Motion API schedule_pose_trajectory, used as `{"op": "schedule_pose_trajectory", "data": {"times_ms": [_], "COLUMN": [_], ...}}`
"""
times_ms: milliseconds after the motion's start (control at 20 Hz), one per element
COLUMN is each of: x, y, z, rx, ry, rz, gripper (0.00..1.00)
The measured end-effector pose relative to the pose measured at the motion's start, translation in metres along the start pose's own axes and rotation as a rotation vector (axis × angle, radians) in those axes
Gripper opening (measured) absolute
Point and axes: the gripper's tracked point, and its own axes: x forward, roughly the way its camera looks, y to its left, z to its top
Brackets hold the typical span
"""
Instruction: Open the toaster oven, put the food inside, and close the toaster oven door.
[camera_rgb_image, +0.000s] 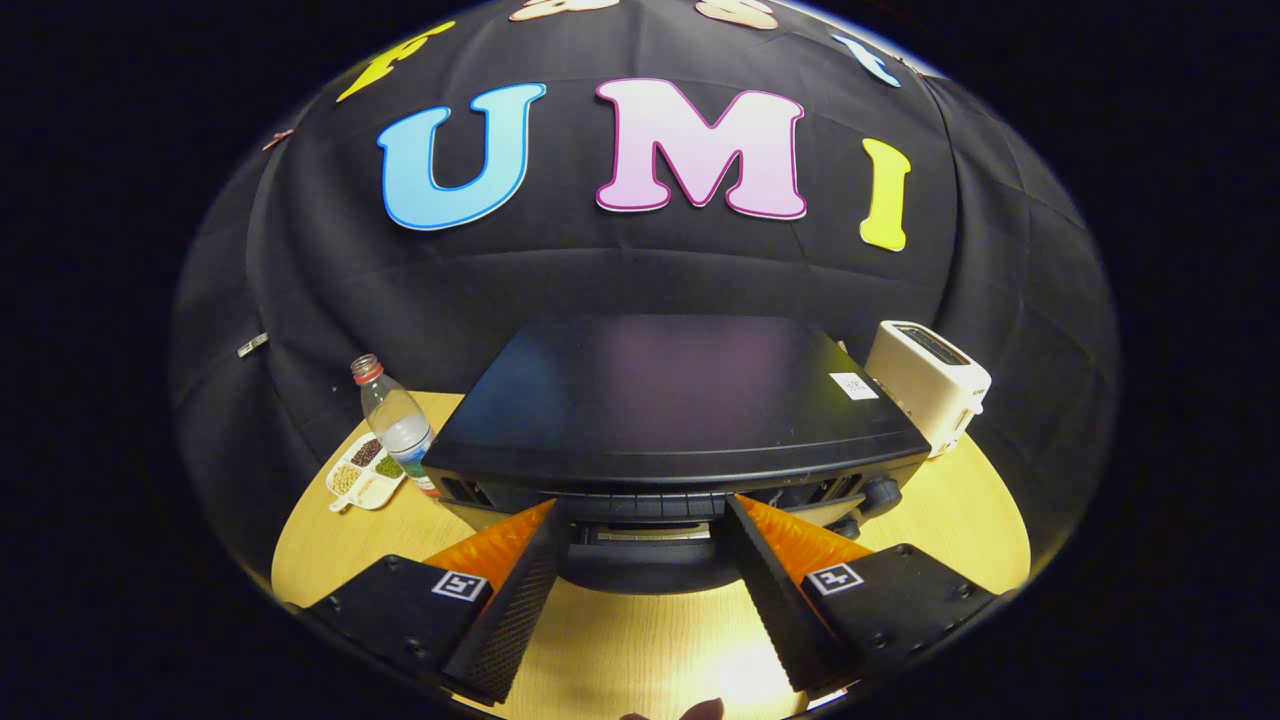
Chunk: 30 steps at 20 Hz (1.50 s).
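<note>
While spread wide, the gripper (640, 515) faces the toaster oven (680, 420) front.

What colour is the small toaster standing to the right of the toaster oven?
The toaster is cream white with a dark slot on top, seen in the gripper view.

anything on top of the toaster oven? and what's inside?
On top of the toaster oven: only a small white sticker near its back right corner. The inside cannot be seen from above. The tool is open, its fingers flanking the oven's front.
</note>
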Motion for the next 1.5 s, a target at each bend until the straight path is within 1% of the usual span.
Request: {"op": "schedule_pose_trajectory", "data": {"times_ms": [350, 500, 650, 750, 850, 1000, 1200, 1350, 1500], "x": [-0.035, -0.044, -0.05, -0.056, -0.065, -0.08, -0.097, -0.118, -0.14], "y": [0.0, 0.0, -0.001, 0.006, 0.011, 0.014, 0.008, -0.01, -0.031], "z": [-0.052, -0.083, -0.125, -0.154, -0.171, -0.178, -0.167, -0.152, -0.134], "rx": [-0.023, 0.005, 0.011, 0.03, 0.044, 0.035, 0.06, 0.116, 0.147], "ry": [0.048, 0.087, 0.183, 0.259, 0.29, 0.303, 0.306, 0.322, 0.318], "rz": [-0.026, -0.029, -0.031, -0.004, 0.01, 0.026, 0.041, 0.046, 0.078], "gripper": [0.99, 1.0, 0.99, 1.0, 0.99, 1.0, 1.0, 0.99, 0.99]}}
